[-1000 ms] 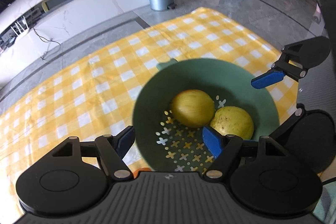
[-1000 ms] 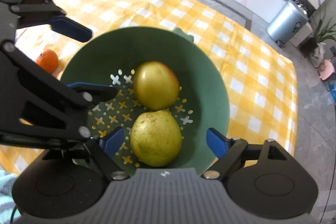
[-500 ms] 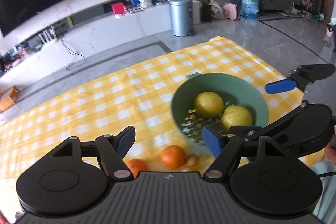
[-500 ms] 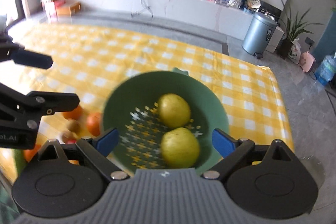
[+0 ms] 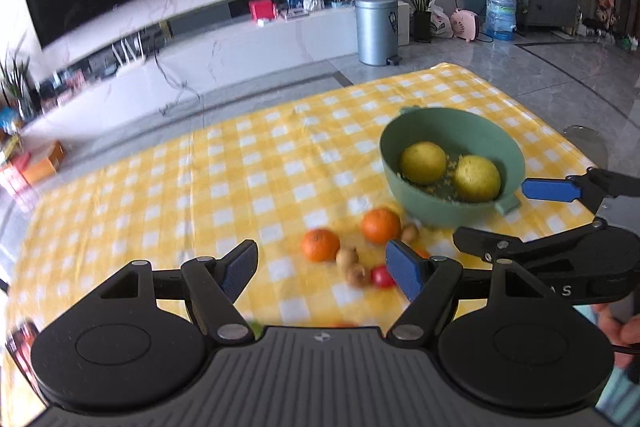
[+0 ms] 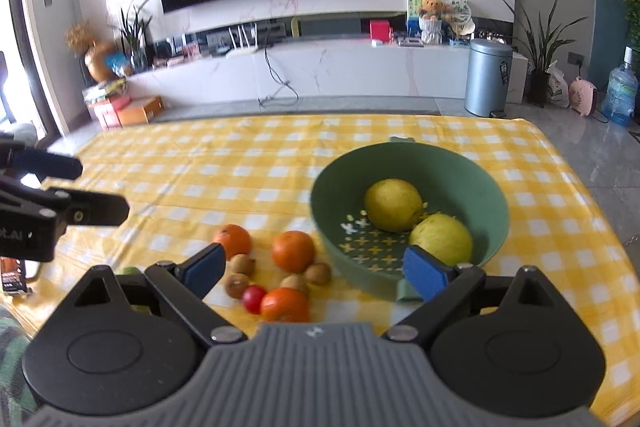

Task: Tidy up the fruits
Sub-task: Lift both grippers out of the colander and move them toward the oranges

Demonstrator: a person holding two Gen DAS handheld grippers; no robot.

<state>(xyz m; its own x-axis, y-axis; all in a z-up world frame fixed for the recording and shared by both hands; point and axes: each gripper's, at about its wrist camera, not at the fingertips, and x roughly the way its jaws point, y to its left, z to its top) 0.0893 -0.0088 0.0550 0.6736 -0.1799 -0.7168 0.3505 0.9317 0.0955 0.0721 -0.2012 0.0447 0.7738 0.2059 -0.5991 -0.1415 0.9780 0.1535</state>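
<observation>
Moved: both grippers have pulled back from the green bowl [image 6: 408, 211] since a second ago, so the whole table shows now, and the loose fruit in front of the bowl has come into sight.
Left gripper [image 5: 320, 269]: its blue pads stand apart and nothing is between them; it hangs over the cloth to the left of the bowl.
Loose fruit: left of the bowl and close to its wall lie three oranges [image 6: 293, 251], a small red fruit [image 6: 253, 298] and a few little brown fruits [image 6: 318, 273], bunched together on the yellow checked cloth [image 6: 240, 171].
Green bit: something small and green [image 6: 129, 271] peeks out far left of the bowl, mostly hidden by the right gripper, so I cannot tell what it is.
Bowl: it sits on the cloth and holds two yellow fruits [image 6: 394, 205], side by side and touching.
Right gripper [image 6: 316, 271]: its jaws have just been opening and now stand wide apart with nothing in them; it hangs just in front of the bowl.
Done: two big yellow fruits are in the bowl.
Left to do: it looks like the oranges and the small fruits need to go in, so the job seems less than half done.
</observation>
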